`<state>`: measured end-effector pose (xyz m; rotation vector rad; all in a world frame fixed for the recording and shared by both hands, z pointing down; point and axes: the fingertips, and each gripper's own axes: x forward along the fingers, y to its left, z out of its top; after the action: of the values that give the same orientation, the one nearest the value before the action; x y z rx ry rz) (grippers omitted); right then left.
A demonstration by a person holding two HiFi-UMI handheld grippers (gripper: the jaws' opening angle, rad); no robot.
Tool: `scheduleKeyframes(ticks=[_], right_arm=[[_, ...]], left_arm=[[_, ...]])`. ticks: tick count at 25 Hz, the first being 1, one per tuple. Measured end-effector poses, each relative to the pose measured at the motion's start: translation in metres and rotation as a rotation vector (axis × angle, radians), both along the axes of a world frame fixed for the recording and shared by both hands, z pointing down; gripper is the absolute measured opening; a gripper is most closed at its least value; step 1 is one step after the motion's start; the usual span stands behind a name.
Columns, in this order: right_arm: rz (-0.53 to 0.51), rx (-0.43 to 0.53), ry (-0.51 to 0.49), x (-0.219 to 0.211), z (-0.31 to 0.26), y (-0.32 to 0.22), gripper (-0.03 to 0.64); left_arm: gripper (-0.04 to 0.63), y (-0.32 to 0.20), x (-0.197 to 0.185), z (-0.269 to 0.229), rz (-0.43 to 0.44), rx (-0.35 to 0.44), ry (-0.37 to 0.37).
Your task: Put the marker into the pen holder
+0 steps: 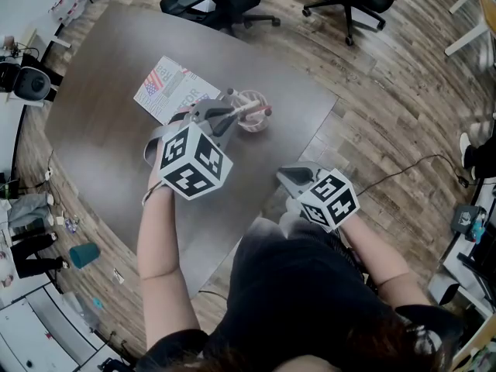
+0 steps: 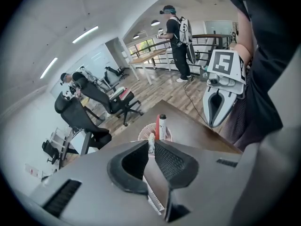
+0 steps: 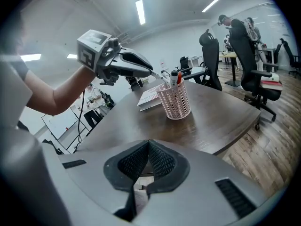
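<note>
Two grippers are in view, but only one of them is working now. The left gripper (image 1: 232,115) has its fingers clamped on the marker (image 1: 252,111). It grips near the back end, so the long front part sticks out free beyond the fingers. I think this is on purpose: the free end can go into the pen holder (image 3: 175,103) without the fingers meeting the rim. The gripper tilts down, and the marker tip is at the holder's opening, beside the pens (image 3: 175,77) that already stand there (one has a black cap, one is red). I cannot tell whether the tip is already below the rim. The holder stands upright on the dark surface (image 1: 108,76), just beside a printed booklet (image 1: 172,89). It looks like a light mesh cup, so in my judgement a push from the side could tip it, and a straight way down is safer. The right gripper (image 1: 291,177) hangs near the edge of the surface on the person's side, well apart from the holder. Its fingers are closed together on nothing, and it seems to wait there so as not to be in the way. As I judge, the next step is to lower the marker and open the fingers.
</note>
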<state>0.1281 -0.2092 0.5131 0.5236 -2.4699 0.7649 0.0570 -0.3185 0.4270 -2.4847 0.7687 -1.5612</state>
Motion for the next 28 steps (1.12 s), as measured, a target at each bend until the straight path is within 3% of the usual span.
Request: scheduleKeyframes(ticks=[6,11,19,23,28], right_arm=[[0.024,0.003,0.005,0.003,-0.001,-0.004,0.017],[0.028,0.009,0.003,0.001,-0.002,-0.003,0.017],[0.042,0.030,0.003,-0.007,-0.009,0.000,0.017],[0.060,0.045,0.001,-0.012,-0.015,-0.002,0.017],[0.092,0.064,-0.004,-0.016,-0.021,-0.003,0.017]], left_arm=[[0.066,-0.011,0.006,-0.006,-0.041,0.045,0.154],[0.075,-0.003,0.003,0.001,-0.049,0.048,0.166],[0.143,0.007,-0.007,0.003,-0.108,0.052,0.263],[0.156,0.007,-0.022,0.000,-0.178,0.103,0.305],[0.118,0.013,-0.040,-0.011,-0.275,0.167,0.377]])
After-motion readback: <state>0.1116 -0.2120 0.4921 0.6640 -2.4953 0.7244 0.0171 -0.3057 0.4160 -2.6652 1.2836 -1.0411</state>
